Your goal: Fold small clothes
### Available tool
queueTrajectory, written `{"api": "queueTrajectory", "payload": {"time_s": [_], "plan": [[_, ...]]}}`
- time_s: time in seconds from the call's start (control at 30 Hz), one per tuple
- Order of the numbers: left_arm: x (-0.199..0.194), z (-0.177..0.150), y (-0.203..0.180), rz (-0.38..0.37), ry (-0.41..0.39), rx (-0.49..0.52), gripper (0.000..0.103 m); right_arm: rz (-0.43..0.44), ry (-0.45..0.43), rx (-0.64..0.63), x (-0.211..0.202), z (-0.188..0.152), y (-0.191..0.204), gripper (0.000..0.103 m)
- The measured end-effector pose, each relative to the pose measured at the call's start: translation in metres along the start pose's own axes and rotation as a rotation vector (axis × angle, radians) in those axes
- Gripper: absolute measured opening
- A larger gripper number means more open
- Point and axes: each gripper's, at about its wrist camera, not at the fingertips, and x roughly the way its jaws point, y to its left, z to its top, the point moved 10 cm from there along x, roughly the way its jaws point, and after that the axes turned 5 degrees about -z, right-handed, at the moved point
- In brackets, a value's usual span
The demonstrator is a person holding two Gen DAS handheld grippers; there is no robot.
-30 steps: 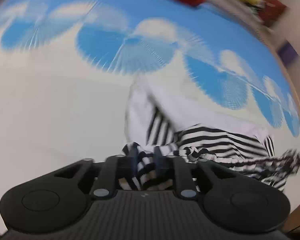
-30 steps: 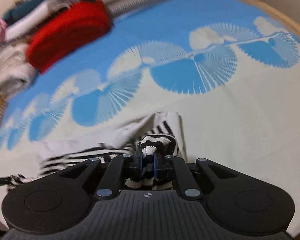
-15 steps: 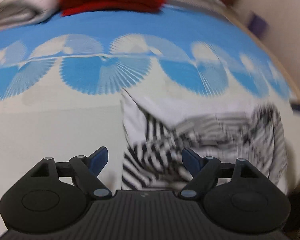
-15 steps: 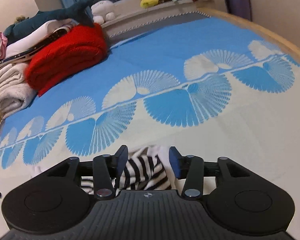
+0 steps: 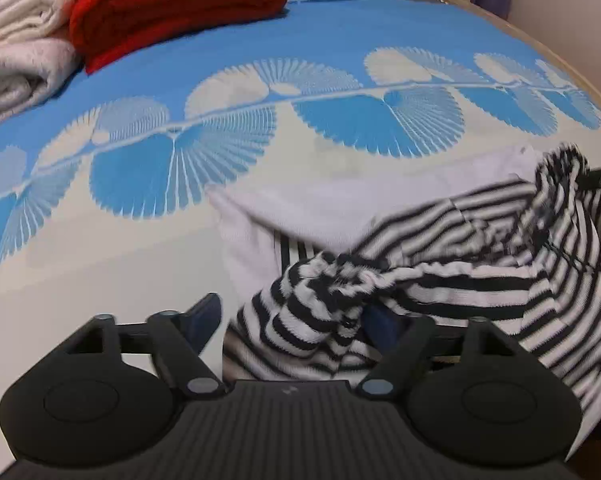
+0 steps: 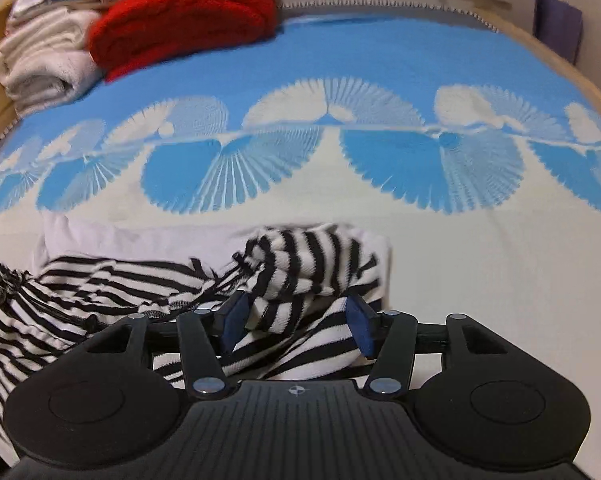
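A small black-and-white striped garment with a plain white part lies crumpled on the blue and cream bedspread. In the left wrist view my left gripper hangs over its left end. A bunched striped fold sits between the wide-apart jaws, which are closing, and the pads do not press on it. In the right wrist view the garment lies under my right gripper. Its jaws are opening around a rolled striped fold, with no pad squeezing the cloth. The garment's far end runs off to the left.
A folded red knit blanket and white towels are stacked at the back left of the bed. The wooden bed edge curves along the right, with a purple object by the wall. Bare bedspread lies right of the garment.
Both grippers were shut on striped cloth a second ago. They have since opened and let it go, and the garment has settled on the bedspread. Both views have rolled level.
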Motion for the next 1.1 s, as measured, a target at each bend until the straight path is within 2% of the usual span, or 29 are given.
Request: {"api": "queueTrajectory", "payload": {"time_s": [0.03,0.07,0.1,0.13,0.17,0.2,0.23,0.3,0.33,0.37,0.4,0.47,0.5,0.57,0.6,0.63,0.67,0.7,0.73,0.77,0.8,0.87,0.93,0.97,1.0,1.03,1.1], "plan": [[0.002,0.005,-0.001,-0.012,-0.008,-0.012,0.061,-0.018,0.012,-0.008,0.007,0.002,0.003,0.055],[0.005,0.010,0.000,-0.030,-0.006,-0.027,0.050,-0.026,0.018,-0.005,0.011,0.005,0.005,0.050],[0.008,0.012,0.000,-0.054,0.002,-0.039,0.020,-0.036,0.026,0.007,0.016,0.008,0.006,0.032],[0.012,0.014,0.002,-0.065,0.012,-0.047,0.013,-0.050,0.029,0.027,0.020,0.012,0.005,0.018],[0.011,0.018,0.007,-0.052,0.000,-0.054,0.011,-0.066,0.018,0.051,0.020,0.016,0.002,0.001],[0.008,0.026,0.016,-0.015,-0.035,-0.071,0.009,-0.072,-0.014,0.086,0.017,0.024,-0.003,0.001],[-0.002,0.037,0.032,0.025,-0.101,-0.126,0.008,-0.064,-0.075,0.148,0.009,0.036,-0.008,0.001],[-0.023,0.057,0.062,0.076,-0.245,-0.274,0.008,-0.018,-0.246,0.281,-0.017,0.066,-0.022,0.000],[-0.028,0.063,0.074,0.096,-0.284,-0.329,0.008,-0.026,-0.304,0.299,-0.027,0.076,-0.027,0.000],[-0.025,0.064,0.081,0.114,-0.282,-0.354,0.008,-0.046,-0.345,0.310,-0.034,0.085,-0.032,0.000],[-0.015,0.064,0.082,0.122,-0.247,-0.358,0.009,-0.047,-0.352,0.327,-0.034,0.090,-0.035,0.000],[0.012,0.058,0.078,0.110,-0.126,-0.351,0.012,0.001,-0.286,0.343,-0.016,0.094,-0.031,0.000],[0.022,0.055,0.078,0.124,-0.079,-0.352,0.017,0.030,-0.240,0.334,-0.004,0.092,-0.025,0.000],[0.032,0.052,0.082,0.133,-0.028,-0.370,0.033,0.080,-0.146,0.310,0.017,0.084,-0.014,0.003],[0.032,0.051,0.085,0.119,-0.021,-0.391,0.045,0.097,-0.105,0.285,0.023,0.079,-0.010,0.003],[0.031,0.049,0.089,0.099,-0.025,-0.415,0.053,0.114,-0.082,0.254,0.024,0.075,-0.005,0.007],[0.027,0.047,0.092,0.073,-0.032,-0.435,0.057,0.128,-0.087,0.215,0.021,0.074,-0.003,0.016],[0.026,0.046,0.095,0.047,-0.034,-0.451,0.064,0.135,-0.104,0.190,0.016,0.076,0.001,0.032],[0.025,0.043,0.098,0.022,-0.029,-0.466,0.068,0.144,-0.121,0.167,0.012,0.076,0.002,0.041],[0.026,0.039,0.099,0.000,-0.015,-0.478,0.069,0.156,-0.121,0.149,0.009,0.075,0.002,0.054],[0.028,0.035,0.099,-0.012,0.005,-0.482,0.069,0.172,-0.106,0.133,0.010,0.073,0.004,0.060],[0.034,0.034,0.096,-0.008,0.026,-0.471,0.069,0.198,-0.042,0.083,0.019,0.065,0.012,0.060],[0.039,0.035,0.093,-0.004,0.029,-0.451,0.068,0.159,-0.009,0.002,0.028,0.058,0.020,0.057],[0.041,0.036,0.092,0.001,0.029,-0.444,0.068,0.125,-0.004,-0.044,0.032,0.056,0.024,0.049],[0.044,0.036,0.093,0.018,0.028,-0.440,0.066,0.103,-0.009,-0.077,0.034,0.055,0.027,0.016],[0.046,0.037,0.094,0.039,0.027,-0.436,0.049,0.099,-0.030,-0.085,0.032,0.058,0.029,0.000],[0.048,0.038,0.097,0.049,0.024,-0.421,0.004,0.103,-0.132,-0.017,0.016,0.075,0.024,0.001]]}}
